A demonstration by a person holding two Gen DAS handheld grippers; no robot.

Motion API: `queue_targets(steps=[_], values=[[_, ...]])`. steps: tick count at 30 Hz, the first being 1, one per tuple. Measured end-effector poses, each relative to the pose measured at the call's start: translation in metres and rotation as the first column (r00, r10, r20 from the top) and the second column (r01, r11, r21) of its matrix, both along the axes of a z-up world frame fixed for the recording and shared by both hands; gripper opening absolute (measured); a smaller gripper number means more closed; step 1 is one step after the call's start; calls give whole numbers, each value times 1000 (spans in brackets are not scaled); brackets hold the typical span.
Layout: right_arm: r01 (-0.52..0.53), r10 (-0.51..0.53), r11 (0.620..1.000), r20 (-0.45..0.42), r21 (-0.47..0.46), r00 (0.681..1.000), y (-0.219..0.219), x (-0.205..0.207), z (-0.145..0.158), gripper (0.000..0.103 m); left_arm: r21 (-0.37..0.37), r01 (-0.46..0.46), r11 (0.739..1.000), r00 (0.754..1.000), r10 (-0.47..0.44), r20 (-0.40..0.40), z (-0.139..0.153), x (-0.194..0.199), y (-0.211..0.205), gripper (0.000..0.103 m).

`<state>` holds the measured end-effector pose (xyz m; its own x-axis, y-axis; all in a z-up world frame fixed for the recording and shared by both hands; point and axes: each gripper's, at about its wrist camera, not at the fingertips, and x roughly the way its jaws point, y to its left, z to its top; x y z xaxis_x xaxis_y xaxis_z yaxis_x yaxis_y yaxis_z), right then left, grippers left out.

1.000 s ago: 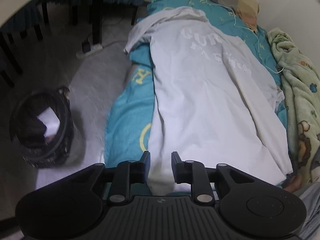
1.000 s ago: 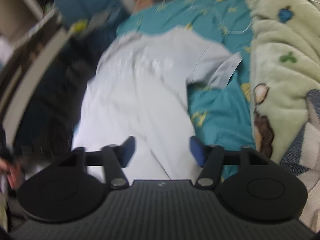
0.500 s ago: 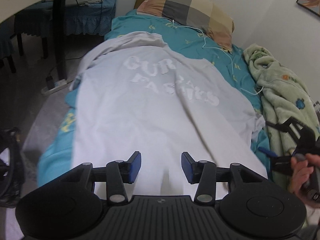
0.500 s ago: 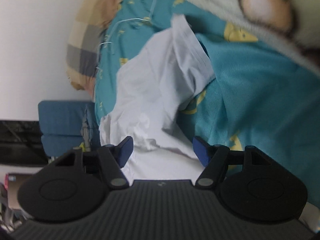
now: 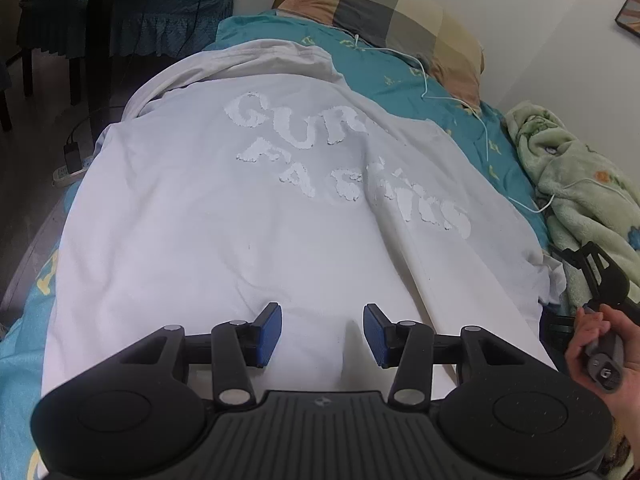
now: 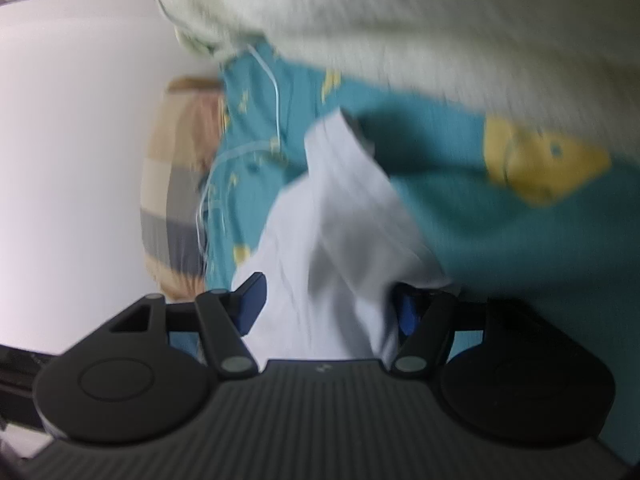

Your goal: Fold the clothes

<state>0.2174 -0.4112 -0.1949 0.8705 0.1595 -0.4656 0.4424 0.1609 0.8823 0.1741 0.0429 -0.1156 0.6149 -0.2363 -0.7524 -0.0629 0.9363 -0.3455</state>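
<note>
- The left hand-held gripper (image 5: 322, 330) hovers spread wide over the near hem of the white T-shirt (image 5: 256, 208), gripping nothing.
- The right hand-held gripper (image 6: 326, 306) is spread too, with a shirt sleeve (image 6: 340, 216) bunched between its fingers.
- The shirt lies flat across the teal bed (image 5: 400, 68), lettering up.
- A checked pillow (image 5: 384, 8) sits at the far end, and a green blanket (image 5: 576, 184) lies along the right edge.

Left gripper (image 5: 322, 334) level, jaws wide apart, nothing between pads. Right gripper (image 6: 328, 304) rolled sideways, jaws spread. Right hand (image 5: 600, 354) at near right, wrapped round gripper handle.
</note>
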Motion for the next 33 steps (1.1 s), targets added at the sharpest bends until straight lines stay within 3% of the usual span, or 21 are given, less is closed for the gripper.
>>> queue_targets(steps=[3,5,6,7,9,13,15,18,21,24,28,29,33], values=[[6,-5,992,15,-129,1000,1,8,6,64,21,3,1000,1000,-3,25,3,1,-1,48],[-27,30,970,7,-243,1000,5,20,15,46,25,9,1000,1000,-10,28,2,3,-1,48],[-42,45,953,4,-300,999,7,26,20,20,22,10,1000,1000,-11,27,2,4,-1,48],[-49,56,932,7,-358,998,10,31,26,14,17,8,1000,1000,-9,29,2,4,0,48],[-61,73,884,9,-463,997,15,41,36,10,10,2,1000,999,-3,34,4,4,2,48],[-58,52,828,-26,-558,998,13,54,51,8,21,-16,1000,998,14,68,13,4,9,48],[-52,65,779,-3,-625,998,23,59,71,8,24,-26,999,995,24,93,19,3,13,48],[-75,158,679,45,-731,986,53,70,101,8,-6,-46,999,992,46,121,25,4,22,48],[-204,346,528,-11,-825,938,117,80,100,8,-48,-83,995,987,89,132,27,6,37,48],[-302,509,342,-95,-890,855,182,90,98,8,-89,-130,988,981,141,132,27,6,56,48],[-382,669,70,-240,-921,703,265,103,94,10,-126,-179,976,972,196,133,26,7,77,48],[-415,680,40,-279,-909,678,275,104,83,10,-129,-186,974,970,203,131,24,8,80,48],[-455,692,31,-309,-890,652,280,99,69,13,-146,-189,971,972,206,114,16,13,85,48]])
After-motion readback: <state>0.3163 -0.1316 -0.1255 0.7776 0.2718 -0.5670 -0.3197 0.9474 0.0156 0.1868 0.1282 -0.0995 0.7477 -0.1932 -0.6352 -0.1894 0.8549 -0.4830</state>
